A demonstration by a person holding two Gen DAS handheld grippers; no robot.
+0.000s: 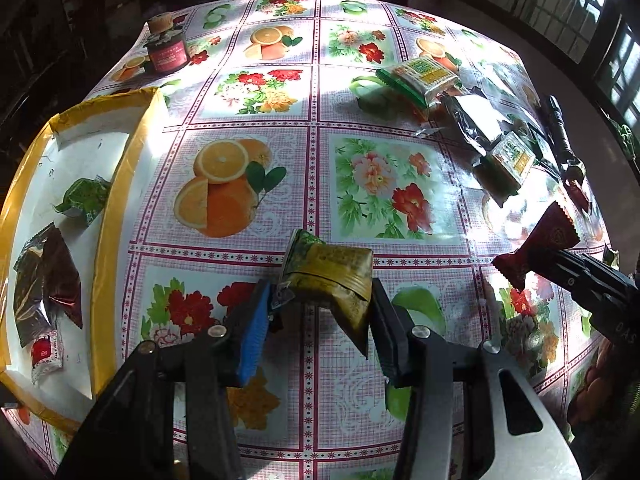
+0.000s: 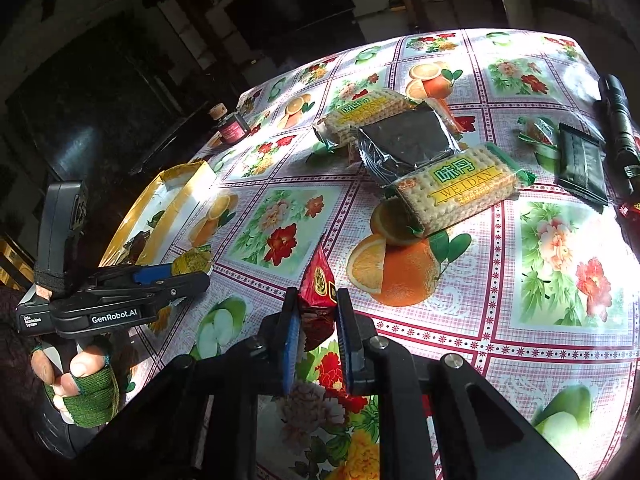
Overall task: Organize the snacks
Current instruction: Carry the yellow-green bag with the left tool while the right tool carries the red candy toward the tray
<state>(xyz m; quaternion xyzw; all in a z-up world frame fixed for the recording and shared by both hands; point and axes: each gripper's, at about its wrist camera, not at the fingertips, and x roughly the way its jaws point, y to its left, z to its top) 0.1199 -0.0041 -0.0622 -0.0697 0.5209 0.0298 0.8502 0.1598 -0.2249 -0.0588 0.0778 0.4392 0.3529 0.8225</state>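
left hand-held gripper (image 1: pixel 320 312), left wrist view: pinches a yellow-green packet (image 1: pixel 332 276) clear of the surface (image 1: pixel 360 60), probably bound for the tray (image 1: pixel 116 208) at left, where a green packet (image 1: pixel 82 200), a dark red packet (image 1: pixel 50 276) and a small red-white one (image 1: pixel 46 354) already lie. right hand-held gripper (image 1: pixel 532 264), at the frame's right edge, carries a red packet (image 1: pixel 540 240).

right wrist view: right hand-held gripper (image 2: pixel 318 312) is pressed together on the red packet (image 2: pixel 318 280), lifted off the surface (image 2: pixel 560 340). cracker packs (image 2: pixel 456 192), a dark pouch (image 2: pixel 408 140) and a torch (image 2: pixel 620 128) remain unsorted. left hand-held gripper (image 2: pixel 192 266) nears the tray (image 2: pixel 180 188).
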